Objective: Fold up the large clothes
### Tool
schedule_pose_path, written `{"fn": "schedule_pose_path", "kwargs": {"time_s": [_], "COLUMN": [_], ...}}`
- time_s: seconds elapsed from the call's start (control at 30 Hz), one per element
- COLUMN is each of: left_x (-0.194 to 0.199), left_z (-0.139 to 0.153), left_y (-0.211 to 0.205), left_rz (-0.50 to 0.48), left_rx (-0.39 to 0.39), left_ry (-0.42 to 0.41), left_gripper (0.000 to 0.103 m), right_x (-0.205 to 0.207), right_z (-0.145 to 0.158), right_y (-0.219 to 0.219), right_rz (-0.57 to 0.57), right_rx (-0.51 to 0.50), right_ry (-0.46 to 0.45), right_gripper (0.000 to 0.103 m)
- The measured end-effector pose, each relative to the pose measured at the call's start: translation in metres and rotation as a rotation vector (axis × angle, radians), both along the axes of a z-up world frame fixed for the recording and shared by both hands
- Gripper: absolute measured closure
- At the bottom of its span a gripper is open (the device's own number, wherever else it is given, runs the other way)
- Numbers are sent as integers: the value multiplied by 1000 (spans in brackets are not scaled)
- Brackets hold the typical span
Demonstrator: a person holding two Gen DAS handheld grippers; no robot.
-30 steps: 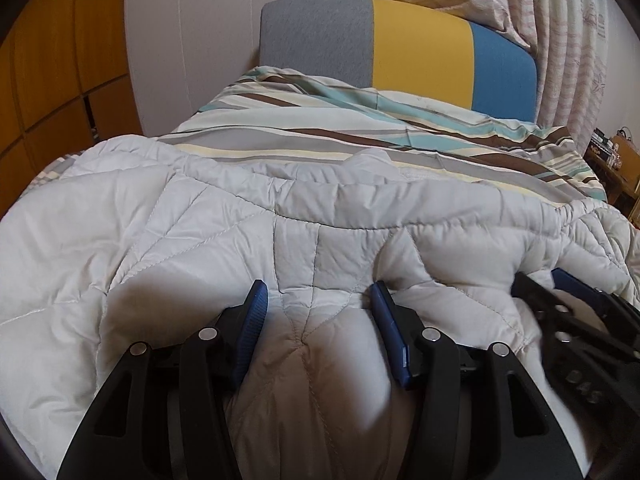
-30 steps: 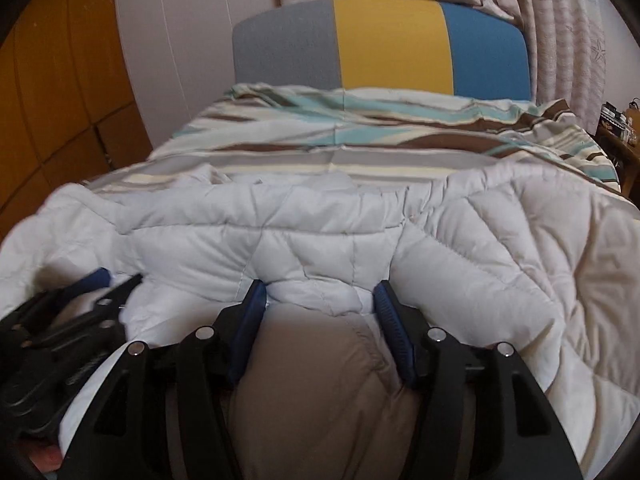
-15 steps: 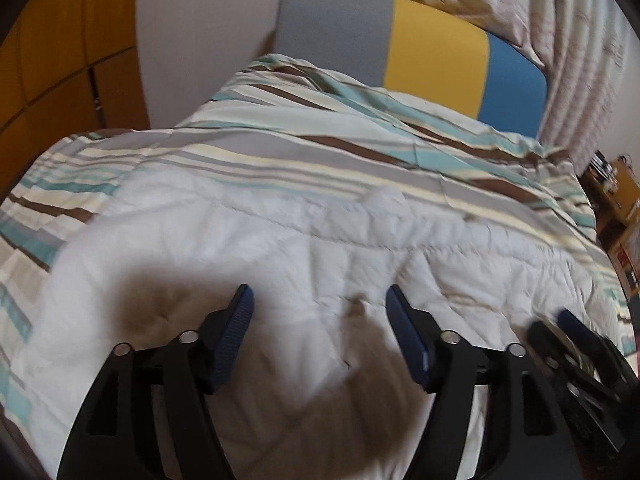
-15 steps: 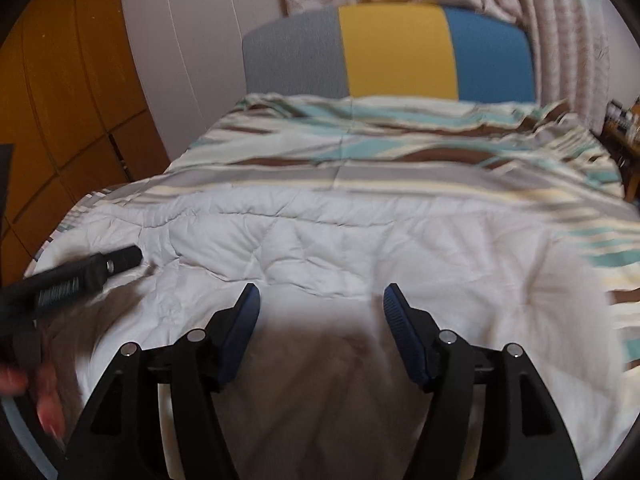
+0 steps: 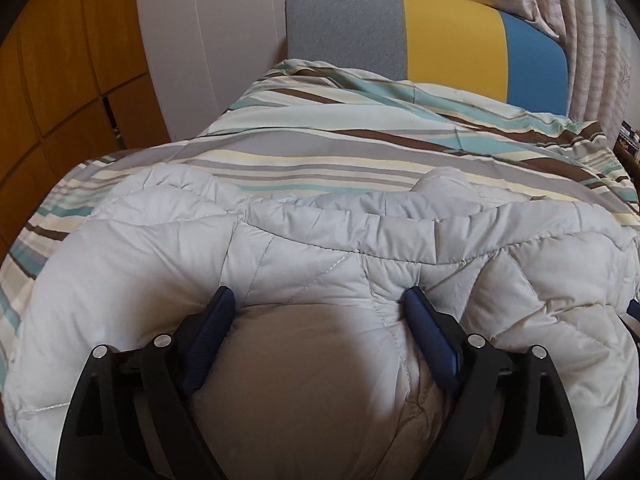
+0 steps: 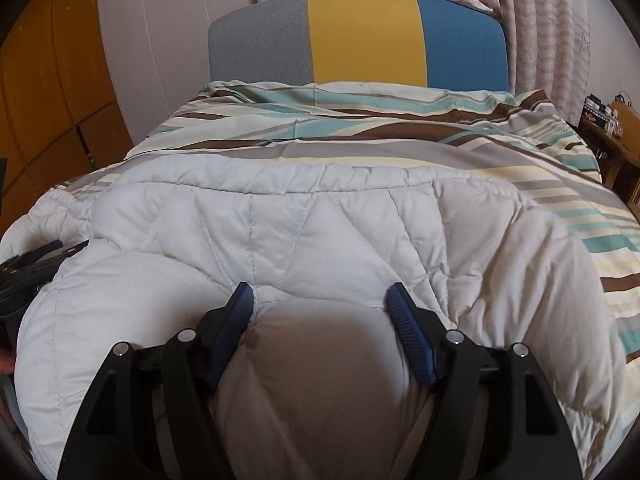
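Both grippers have just spread wider over the jacket (image 5: 320, 380), left gripper (image 5: 318, 304) and right gripper (image 6: 320, 300) pinching nothing, so puffy padding may spring the fold open.

A bed (image 5: 500, 44) carries a striped duvet (image 5: 328, 148); a pale quilted jacket (image 5: 320, 252), apparently folded, lies on it.
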State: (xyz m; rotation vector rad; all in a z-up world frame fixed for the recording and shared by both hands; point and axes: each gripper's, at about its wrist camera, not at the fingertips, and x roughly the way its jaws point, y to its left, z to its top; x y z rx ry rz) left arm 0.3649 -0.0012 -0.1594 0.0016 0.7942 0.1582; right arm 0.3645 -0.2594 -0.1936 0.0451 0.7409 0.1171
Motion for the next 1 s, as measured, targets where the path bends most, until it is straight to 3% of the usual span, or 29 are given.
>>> {"fn": "schedule_pose_path", "kwargs": {"time_s": [0.2,0.43,0.53,0.77,1.0], "left_x": [-2,-48,-56,-36,-74], "left_z": [1,23,19,-2,20], "left_y": [2,11,15,15,22], "left_rz": [0,-8,0,-5,-26], "left_rx": [-4,-50,-19,-27,-89], "left_ry": [12,-20,-25,13,-18], "left_gripper": [15,7,3,3,3], "right_x": [1,-2,-4,-4,-6], "right_z": [-2,-1,0,-1,1], "right_y": [2,7,7,9,10], "right_rz": [-3,-11,-14,-19,-20], "right_rx": [-22,-50,-59,-63,-70], "right_ry": [6,-4,-11,-5,-4], "right_gripper": [34,32,32,32,31]}}
